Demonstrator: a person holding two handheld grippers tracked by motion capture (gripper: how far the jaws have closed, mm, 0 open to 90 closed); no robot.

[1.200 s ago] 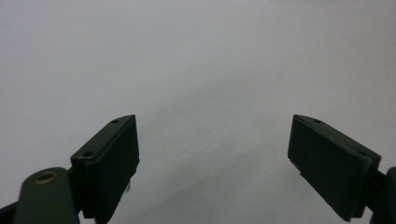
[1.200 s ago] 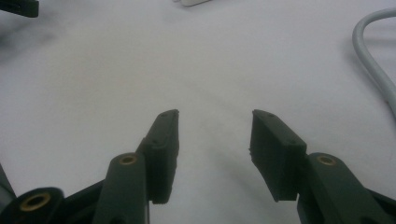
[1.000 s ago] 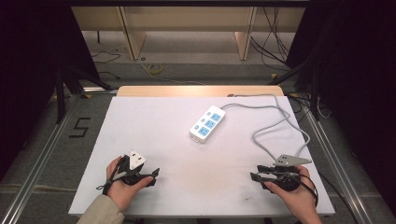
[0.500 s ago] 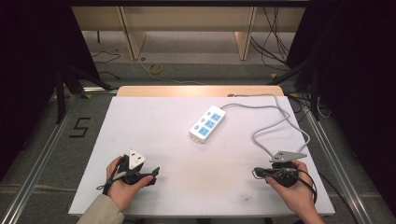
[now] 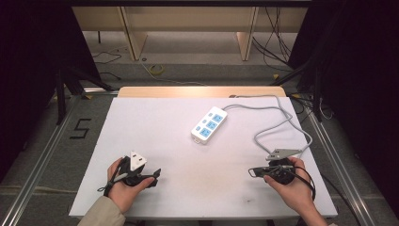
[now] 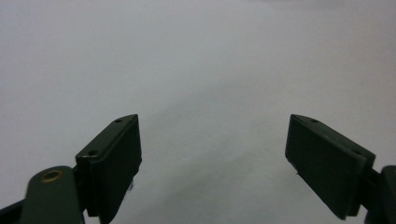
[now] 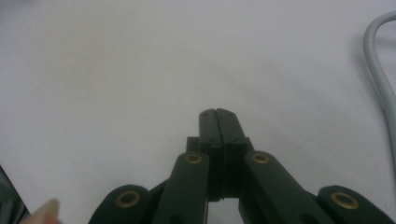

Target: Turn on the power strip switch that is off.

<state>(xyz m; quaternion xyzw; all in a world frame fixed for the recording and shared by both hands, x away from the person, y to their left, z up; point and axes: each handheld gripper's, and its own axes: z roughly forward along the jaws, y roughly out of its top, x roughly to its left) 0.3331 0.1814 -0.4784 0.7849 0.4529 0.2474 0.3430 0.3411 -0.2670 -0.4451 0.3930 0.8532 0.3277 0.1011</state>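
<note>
**Idle start, nothing grasped**

Both grippers rest on the near edge of the table (image 5: 155, 117), well apart from the power strip (image 5: 209, 125) lying mid-table, its grey cable (image 5: 282, 123) looping right. Left gripper (image 6: 212, 154): jaws spread wide, empty. Right gripper (image 7: 218, 114): jaws pressed together, holding nothing. Looks like the pre-reach step; the next move probably needs a forward reach to the strip. 0 containers present.
</note>
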